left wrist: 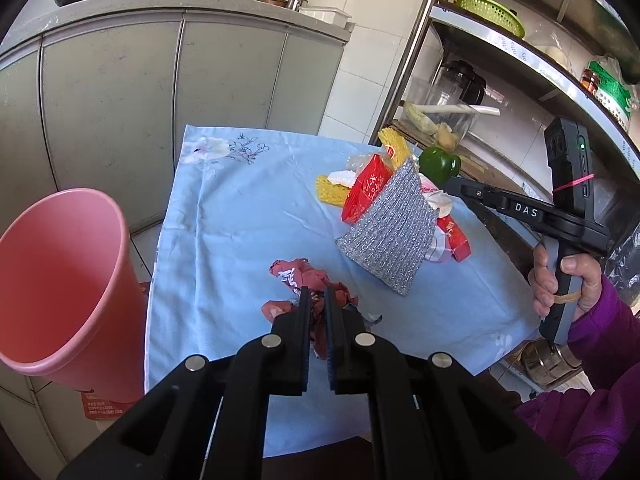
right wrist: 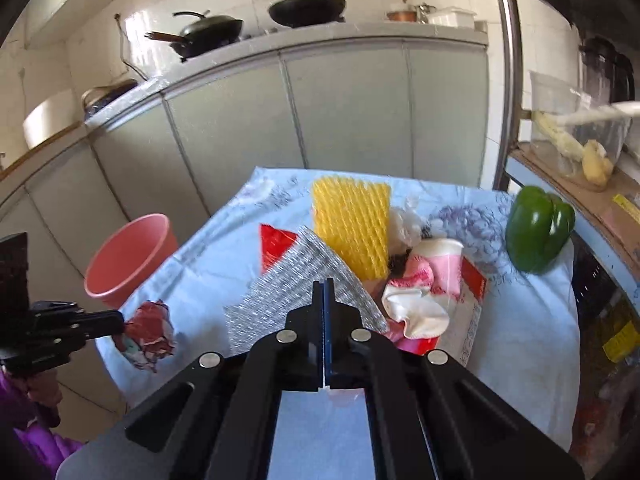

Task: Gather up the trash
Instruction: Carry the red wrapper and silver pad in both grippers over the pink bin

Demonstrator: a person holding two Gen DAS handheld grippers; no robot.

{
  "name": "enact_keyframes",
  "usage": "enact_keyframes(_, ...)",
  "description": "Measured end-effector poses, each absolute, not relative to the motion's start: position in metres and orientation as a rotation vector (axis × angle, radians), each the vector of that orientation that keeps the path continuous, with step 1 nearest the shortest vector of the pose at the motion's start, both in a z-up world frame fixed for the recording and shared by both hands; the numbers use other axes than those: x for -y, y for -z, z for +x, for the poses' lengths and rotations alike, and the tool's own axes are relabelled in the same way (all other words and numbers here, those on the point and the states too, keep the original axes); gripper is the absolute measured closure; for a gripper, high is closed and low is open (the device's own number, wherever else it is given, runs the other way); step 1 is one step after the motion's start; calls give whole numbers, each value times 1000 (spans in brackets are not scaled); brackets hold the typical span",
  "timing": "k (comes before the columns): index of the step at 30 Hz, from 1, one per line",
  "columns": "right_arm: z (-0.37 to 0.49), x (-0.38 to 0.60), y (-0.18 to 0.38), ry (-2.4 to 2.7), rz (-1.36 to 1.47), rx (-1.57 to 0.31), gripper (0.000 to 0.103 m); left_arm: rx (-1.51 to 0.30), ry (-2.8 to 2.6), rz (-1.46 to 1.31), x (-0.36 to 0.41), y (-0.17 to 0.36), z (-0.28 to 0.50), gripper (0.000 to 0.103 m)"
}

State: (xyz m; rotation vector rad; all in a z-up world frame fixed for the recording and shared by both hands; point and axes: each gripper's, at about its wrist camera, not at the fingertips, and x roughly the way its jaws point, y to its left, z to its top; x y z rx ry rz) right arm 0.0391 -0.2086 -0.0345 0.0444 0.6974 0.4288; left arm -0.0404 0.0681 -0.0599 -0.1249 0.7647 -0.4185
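Pink bin stands beside the blue-clothed table, nothing visible inside. Left gripper pinches a crumpled reddish wrapper; right gripper clamps the silver foil sheet.

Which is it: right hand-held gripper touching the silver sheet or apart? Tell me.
Touching. The right wrist view shows the right hand-held gripper shut on the silver sheet's edge.
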Motion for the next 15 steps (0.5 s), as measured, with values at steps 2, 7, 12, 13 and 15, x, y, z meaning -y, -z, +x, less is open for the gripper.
enact_keyframes(2,45,209,35,-424,48,-714,93,-760,421,-124,-68,58,-41,97)
enact_keyframes(7,61,204,35,-434,67,-739,51,-766,417,-132,-70,58,-43,97)
enact_keyframes(12,74,181,32,-434,-64,-679,51,-772,404,-156,-73,58,-41,99)
enact_keyframes(13,77,179,34,-444,-74,-684,57,-771,404,-161,-73,58,-41,99)
enact_keyframes(15,83,176,39,-456,-97,-717,82,-770,406,-160,-73,58,-40,99)
